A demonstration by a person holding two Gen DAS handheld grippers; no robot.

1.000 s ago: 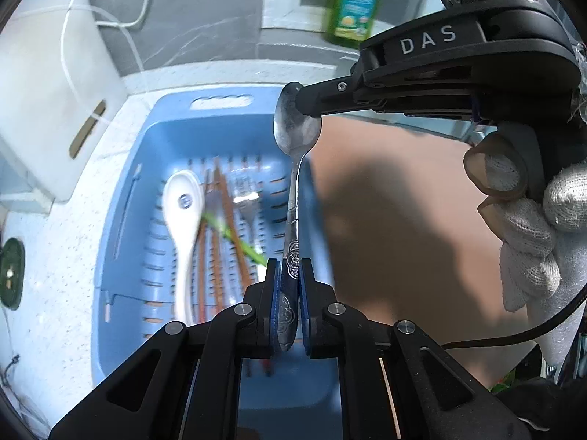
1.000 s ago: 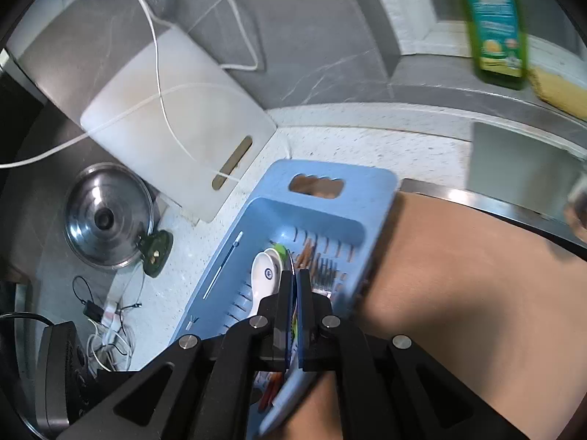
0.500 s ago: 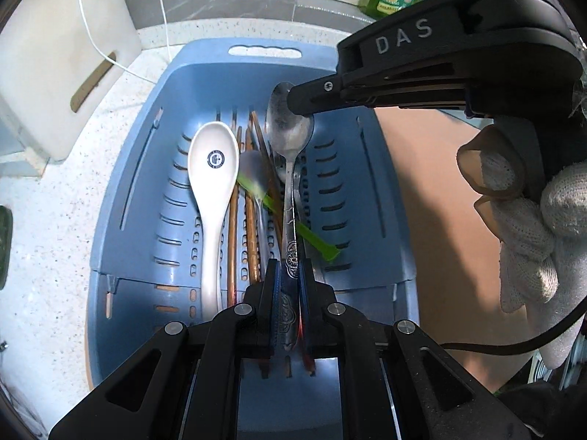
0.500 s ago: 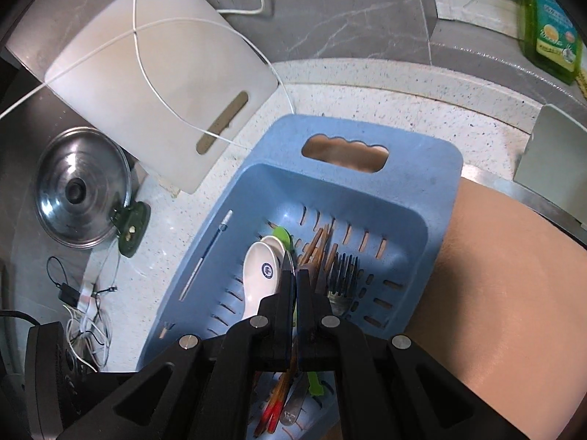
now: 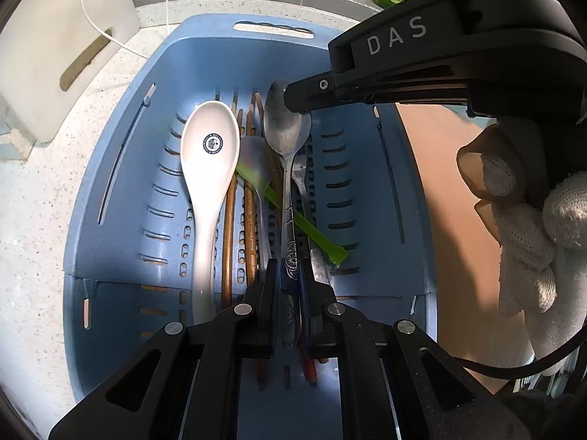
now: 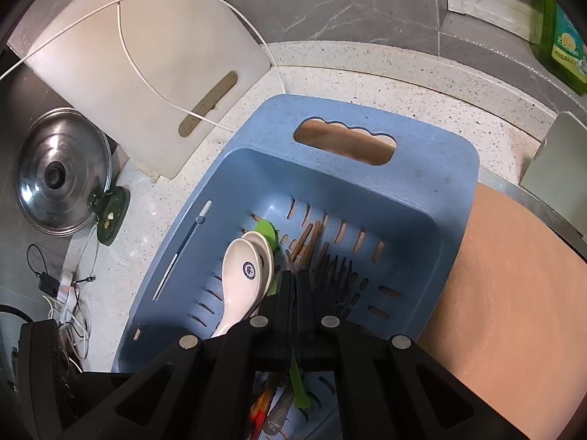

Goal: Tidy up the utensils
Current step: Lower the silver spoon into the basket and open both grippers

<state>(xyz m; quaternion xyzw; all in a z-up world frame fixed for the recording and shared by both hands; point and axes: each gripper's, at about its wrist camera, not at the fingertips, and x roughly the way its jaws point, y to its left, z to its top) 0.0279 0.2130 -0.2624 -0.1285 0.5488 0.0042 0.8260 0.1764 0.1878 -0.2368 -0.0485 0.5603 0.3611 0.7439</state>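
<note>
Here, both tools hang over the blue slotted basket (image 5: 121, 198), which sits on the speckled table (image 5: 33, 198).

Left tool (image 5: 288, 293): jaws closed on the patterned handle of the metal spoon (image 5: 288, 135). The spoon runs away from the camera along the basket's length, bowl at the far end.

Right tool (image 5: 293, 97): enters the left wrist view from the right, held by a gloved hand (image 5: 521, 220). Its tip is pinched on the far rim of the spoon bowl. In the right wrist view its jaws are fully closed, with a thin metal edge showing between the tips (image 6: 295, 282).

Basket contents, left wrist view:
- white ceramic spoon (image 5: 211, 168) with a round dark logo, lying lengthwise on the left
- brown chopsticks (image 5: 249, 216) lengthwise beside it
- a translucent plastic spoon (image 5: 256, 161) under the metal one
- a green plastic utensil (image 5: 312, 231) lying diagonally across the bottom
- fork tines (image 6: 335, 275), seen in the right wrist view only

Surroundings: white cutting board (image 6: 146, 55) with a white cord (image 6: 154, 84) across it, beyond the basket. Steel pot lid (image 6: 58, 172) to the left. Green bottle (image 6: 561, 44) at far right. Tan surface (image 6: 513, 293) beside the basket's right side.
</note>
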